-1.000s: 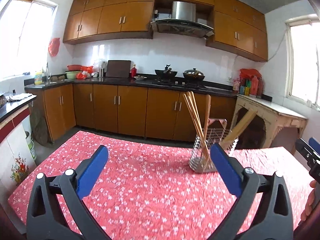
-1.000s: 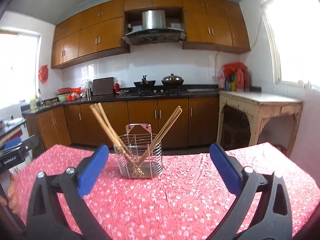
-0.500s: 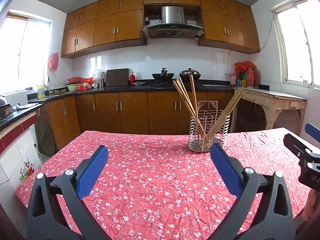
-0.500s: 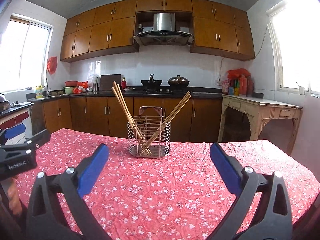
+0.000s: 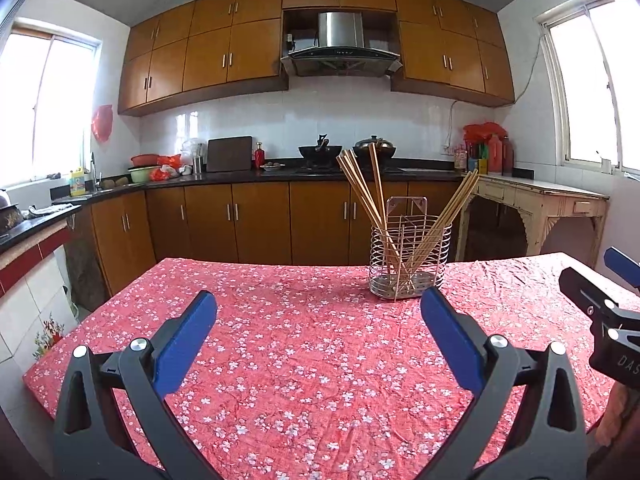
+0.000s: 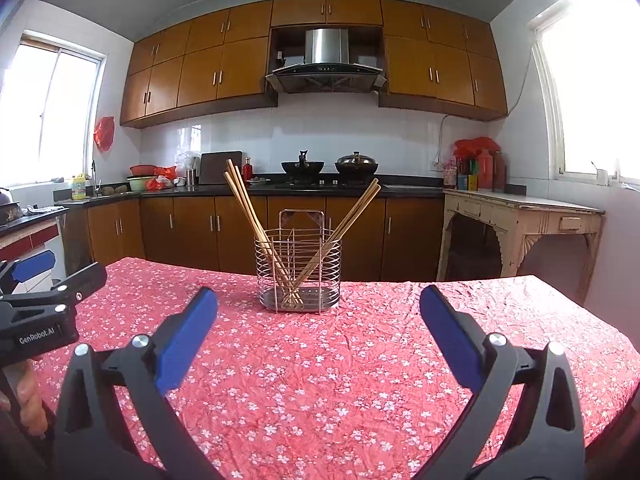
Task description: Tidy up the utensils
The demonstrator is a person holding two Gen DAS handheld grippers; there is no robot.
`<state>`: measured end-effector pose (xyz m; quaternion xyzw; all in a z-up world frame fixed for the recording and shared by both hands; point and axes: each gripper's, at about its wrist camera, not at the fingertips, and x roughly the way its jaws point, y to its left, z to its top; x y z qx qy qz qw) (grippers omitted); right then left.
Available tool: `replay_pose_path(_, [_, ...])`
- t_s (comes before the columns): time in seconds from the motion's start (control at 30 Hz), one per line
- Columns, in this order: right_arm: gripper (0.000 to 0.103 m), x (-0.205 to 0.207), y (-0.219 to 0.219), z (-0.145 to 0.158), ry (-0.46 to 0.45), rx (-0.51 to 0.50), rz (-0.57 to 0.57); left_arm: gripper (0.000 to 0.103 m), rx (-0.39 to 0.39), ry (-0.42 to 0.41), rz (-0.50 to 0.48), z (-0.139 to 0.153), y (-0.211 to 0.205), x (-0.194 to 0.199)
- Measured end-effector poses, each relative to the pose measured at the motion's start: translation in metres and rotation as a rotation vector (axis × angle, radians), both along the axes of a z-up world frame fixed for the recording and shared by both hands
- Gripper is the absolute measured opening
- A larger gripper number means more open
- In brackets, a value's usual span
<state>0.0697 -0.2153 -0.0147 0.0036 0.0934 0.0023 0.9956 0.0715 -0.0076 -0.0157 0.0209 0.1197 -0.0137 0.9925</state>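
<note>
A wire utensil holder stands on the table with the red flowered cloth. Several wooden chopsticks lean in it, some to the left and some to the right. My left gripper is open and empty, low over the cloth, short of the holder and to its left. My right gripper is open and empty, facing the holder from a short way back. The left gripper also shows at the left edge of the right wrist view.
Kitchen cabinets and a dark counter with a stove and pots run along the far wall. A pale side table stands at the right. The table's far edge lies just behind the holder.
Both grippers have levelled out and drawn back a little from the holder. The holder now sits lower and more upright in both views. Both stay open and empty.
</note>
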Motion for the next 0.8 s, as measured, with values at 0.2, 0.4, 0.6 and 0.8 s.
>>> replay_pose_path(0.2, [0.099,0.0003,0.0001,0.0003,-0.003,0.003,-0.001,0.101,-0.001,-0.005,-0.003,0.0004,-0.0024,-0.0019])
replay_pose_path(0.4, [0.099,-0.0010,-0.0018,0.0008,-0.004,0.016,-0.004,0.101,-0.005,-0.007,0.001,0.0011,-0.0033,-0.0023])
replay_pose_path(0.6, [0.099,-0.0007,-0.0021,0.0013,-0.004,0.017,-0.005,0.101,-0.006,0.000,0.001,0.0012,-0.0043,-0.0010])
replay_pose_path(0.8, [0.099,0.0001,-0.0041,0.0018,-0.002,0.019,-0.006,0.101,-0.007,0.003,0.001,0.0016,-0.0066,0.0004])
